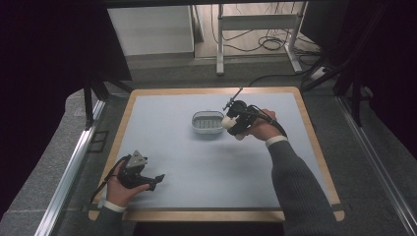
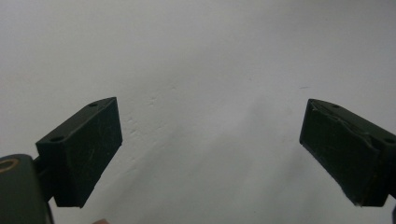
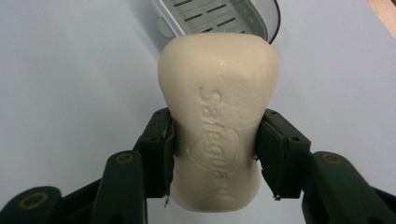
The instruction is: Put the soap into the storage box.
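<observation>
Carrying the soap bar (image 3: pixel 218 126), clamped in your right hand-held gripper (image 3: pixel 215 154); next, lower it into the soap dish (image 3: pixel 261 11) just ahead. Left hand-held gripper (image 2: pixel 210 149) rests with its jaws apart.

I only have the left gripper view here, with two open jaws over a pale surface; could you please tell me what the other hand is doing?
Observer: The right gripper is clamped on a cream bar of soap, pads pressing its narrow waist.
Operator: Thank you. Is there anywhere to put it down?
Observer: Yes, a white slotted soap dish sits on the light blue mat, and the soap is just to the right of it in the high view.
Operator: And where does my left gripper sit relative to all that?
Observer: The left gripper is at the mat's near left corner, well apart from the dish, its jaws open with nothing between them.
</observation>
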A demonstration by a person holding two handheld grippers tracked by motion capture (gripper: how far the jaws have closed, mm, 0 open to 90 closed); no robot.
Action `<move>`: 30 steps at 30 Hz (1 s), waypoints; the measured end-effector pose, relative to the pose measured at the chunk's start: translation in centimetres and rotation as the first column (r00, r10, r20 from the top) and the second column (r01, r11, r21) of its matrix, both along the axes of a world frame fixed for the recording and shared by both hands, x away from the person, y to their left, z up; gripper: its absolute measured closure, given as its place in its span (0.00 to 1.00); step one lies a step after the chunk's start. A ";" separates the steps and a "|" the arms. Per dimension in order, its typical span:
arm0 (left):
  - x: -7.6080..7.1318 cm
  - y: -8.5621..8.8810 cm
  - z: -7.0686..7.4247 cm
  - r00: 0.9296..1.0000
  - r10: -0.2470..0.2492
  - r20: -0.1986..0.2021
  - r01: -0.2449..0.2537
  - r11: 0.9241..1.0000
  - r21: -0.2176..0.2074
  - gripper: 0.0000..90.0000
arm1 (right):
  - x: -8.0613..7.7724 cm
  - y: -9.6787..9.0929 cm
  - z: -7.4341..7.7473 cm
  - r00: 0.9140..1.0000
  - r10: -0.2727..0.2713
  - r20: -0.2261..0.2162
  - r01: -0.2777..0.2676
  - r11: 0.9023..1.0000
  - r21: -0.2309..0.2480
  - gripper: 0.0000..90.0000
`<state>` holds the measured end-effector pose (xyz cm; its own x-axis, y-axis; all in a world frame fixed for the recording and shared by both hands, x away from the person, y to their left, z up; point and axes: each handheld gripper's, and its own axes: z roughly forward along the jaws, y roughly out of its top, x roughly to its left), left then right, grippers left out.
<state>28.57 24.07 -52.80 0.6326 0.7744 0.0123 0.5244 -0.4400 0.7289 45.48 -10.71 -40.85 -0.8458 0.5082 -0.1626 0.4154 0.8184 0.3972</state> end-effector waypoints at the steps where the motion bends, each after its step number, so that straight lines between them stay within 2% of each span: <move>1: 0.0 0.0 0.0 1.000 0.001 0.000 -0.001 1.000 0.000 0.07 | 0.2 0.0 0.0 1.000 0.001 0.003 -0.001 1.000 0.003 0.55; 6: 0.0 0.1 0.0 1.000 0.001 0.001 -0.001 1.000 0.000 0.07 | 1.3 0.5 0.0 1.000 -0.003 -0.003 0.003 1.000 0.000 0.55; 15: 0.0 0.1 0.0 1.000 0.001 0.002 -0.001 1.000 0.002 0.07 | 3.3 1.8 -0.2 0.999 0.036 -0.011 -0.036 0.999 -0.006 0.55; 30: 0.0 0.1 0.0 1.000 -0.001 0.000 0.001 1.000 -0.003 0.07 | 5.5 4.4 -0.2 0.996 0.087 -0.010 -0.087 0.996 -0.006 0.55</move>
<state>28.53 24.15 -52.76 0.6331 0.7740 0.0099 0.5245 -0.4383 0.7299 50.96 -6.30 -41.07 -0.8880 0.4320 -0.1574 0.3465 0.8539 0.3884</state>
